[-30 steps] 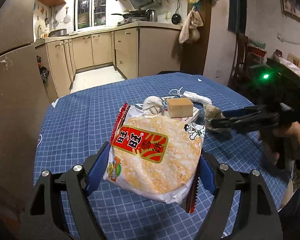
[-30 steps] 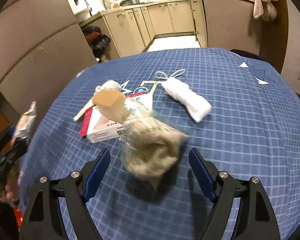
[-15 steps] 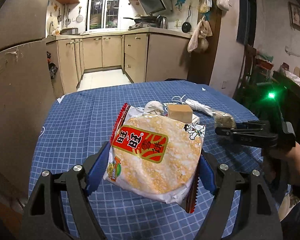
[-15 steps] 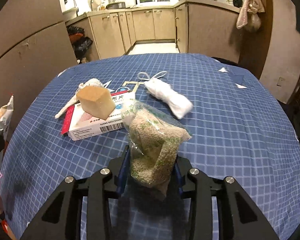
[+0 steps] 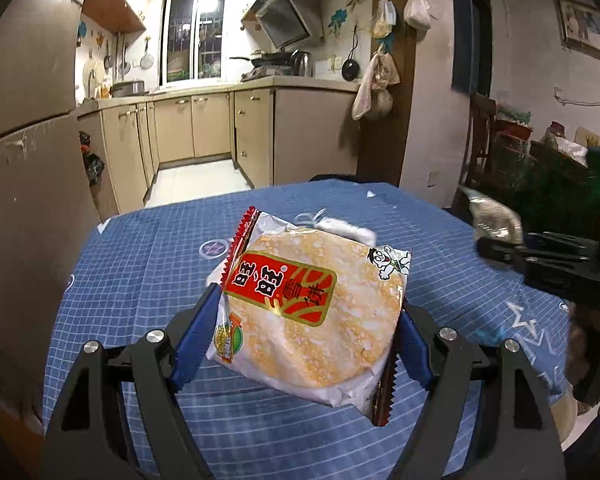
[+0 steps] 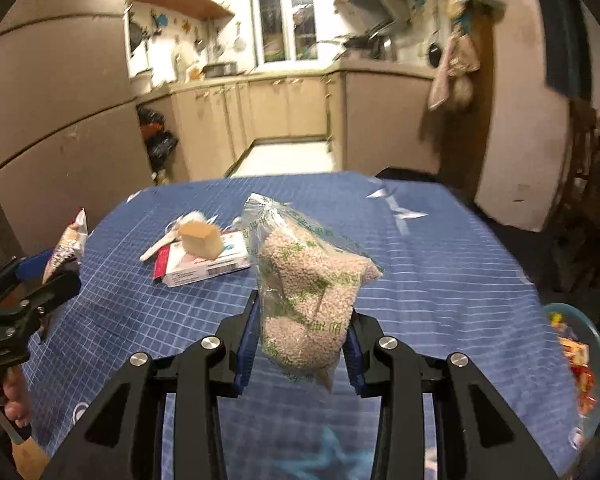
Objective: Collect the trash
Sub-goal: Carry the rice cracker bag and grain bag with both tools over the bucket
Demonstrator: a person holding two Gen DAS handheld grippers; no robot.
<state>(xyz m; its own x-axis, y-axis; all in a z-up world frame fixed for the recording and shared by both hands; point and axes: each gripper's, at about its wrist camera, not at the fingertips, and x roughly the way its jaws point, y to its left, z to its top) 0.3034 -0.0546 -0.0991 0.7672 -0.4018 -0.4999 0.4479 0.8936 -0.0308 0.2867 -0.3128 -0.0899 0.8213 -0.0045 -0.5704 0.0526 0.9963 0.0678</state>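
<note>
right wrist: tool (image 6: 300,344) tilted down, clamping pellet bag (image 6: 308,292)

The snack packet (image 5: 312,312) hides the worktop (image 5: 140,264) middle, so the box there cannot be seen in the left view. The grain bag (image 5: 494,216) is blurred there. In the right view, a bowl (image 6: 592,344) off the worktop's right edge is cut off, its contents smeared.
</note>
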